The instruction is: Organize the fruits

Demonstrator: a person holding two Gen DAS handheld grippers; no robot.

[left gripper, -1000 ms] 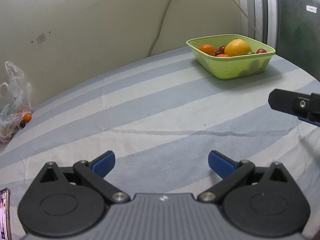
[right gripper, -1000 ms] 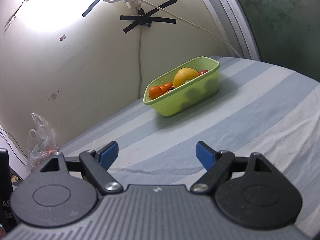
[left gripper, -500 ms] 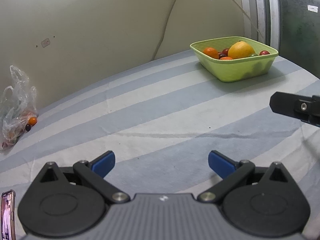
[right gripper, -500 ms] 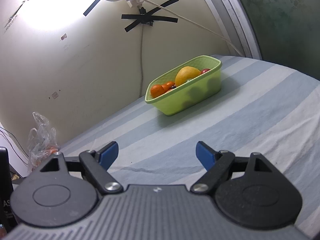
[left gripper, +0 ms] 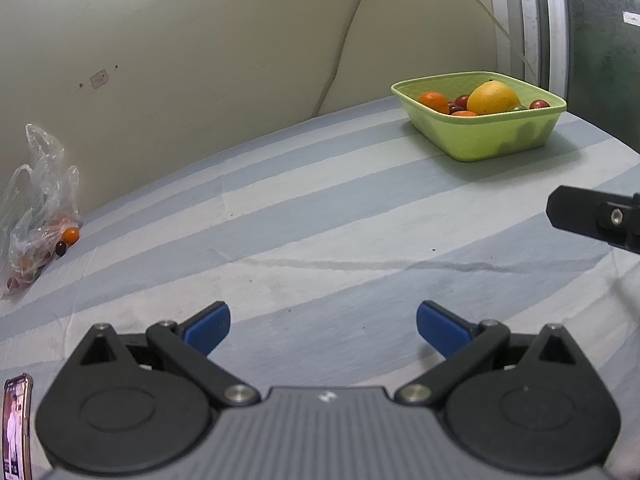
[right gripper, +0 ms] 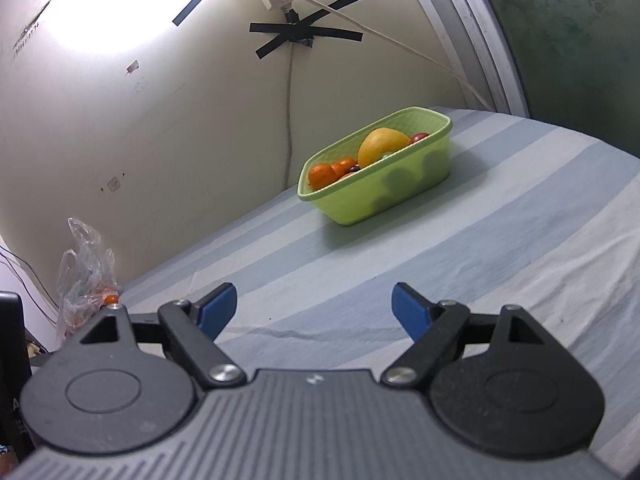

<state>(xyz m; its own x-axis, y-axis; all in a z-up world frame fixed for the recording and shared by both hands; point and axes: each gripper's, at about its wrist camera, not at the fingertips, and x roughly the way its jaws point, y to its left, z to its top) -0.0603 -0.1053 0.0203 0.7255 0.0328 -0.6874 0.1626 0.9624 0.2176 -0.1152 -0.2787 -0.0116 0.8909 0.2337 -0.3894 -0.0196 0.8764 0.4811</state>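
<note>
- The left gripper (left gripper: 323,327) hangs over the striped sheet (left gripper: 320,216) with its blue-tipped fingers (left gripper: 208,326) spread wide and nothing between them.
- The right gripper (right gripper: 314,307) is likewise spread wide, its blue pads (right gripper: 410,312) apart and bare, with only sheet between them.
- The green basket (left gripper: 500,136) stands well ahead of the left fingers and off to their right, near the wall; from the right wrist view it lies well ahead and slightly right of centre.
- Inside the basket sits a large yellow fruit (left gripper: 494,98), with an orange fruit (left gripper: 434,101) to its left and small dark red fruits (left gripper: 462,101) between and beside them.
- A clear plastic bag (left gripper: 38,200) lies far to the left of the left fingers, against the wall, slumped on the sheet.
- A small orange fruit (left gripper: 70,235) and a small dark fruit (left gripper: 61,248) rest at the mouth of that bag, touching or nearly touching it; more small fruits show through the plastic, too blurred to name.
- A black part of the right gripper juts in at the right edge of the left wrist view, ahead and right of the left fingers, above the sheet.
- A phone (left gripper: 16,426) lies at the lower left edge, behind and left of the left fingers.
- Black tape (right gripper: 306,36) crosses a cable on the wall above the basket.
</note>
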